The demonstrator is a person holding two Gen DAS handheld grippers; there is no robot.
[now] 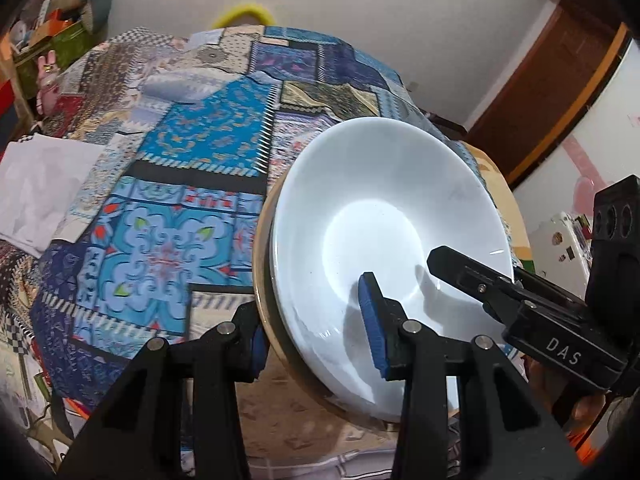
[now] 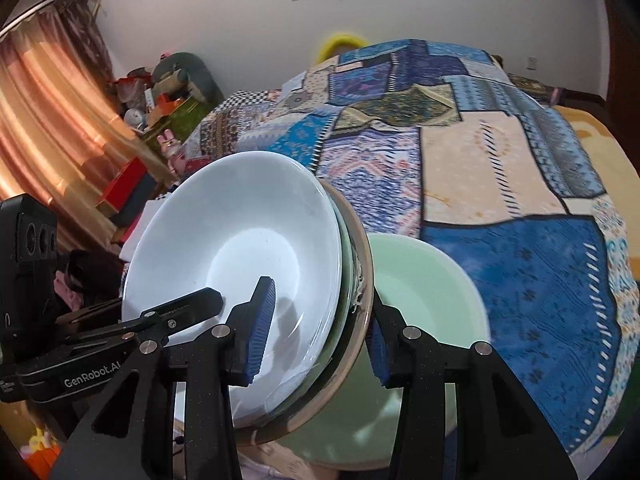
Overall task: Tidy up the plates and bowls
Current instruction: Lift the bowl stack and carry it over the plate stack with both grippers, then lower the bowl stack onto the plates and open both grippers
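Note:
Both grippers clamp the rim of one stack of dishes held above a patchwork cloth. The top is a white bowl (image 1: 384,216), also in the right wrist view (image 2: 240,248), on a tan-rimmed plate (image 1: 264,280) (image 2: 356,320). My left gripper (image 1: 316,336) is shut on the stack's near rim, one blue pad inside the bowl. My right gripper (image 2: 320,344) is shut on the opposite rim; its fingers (image 1: 472,276) reach into the bowl in the left view. A pale green bowl (image 2: 424,304) sits behind and below the stack.
The patchwork cloth (image 1: 192,184) (image 2: 500,184) covers a large raised surface. A white folded cloth (image 1: 40,192) lies at left. Cluttered shelves (image 2: 160,104) and an orange curtain (image 2: 44,120) stand at left. A door (image 1: 552,92) is at right.

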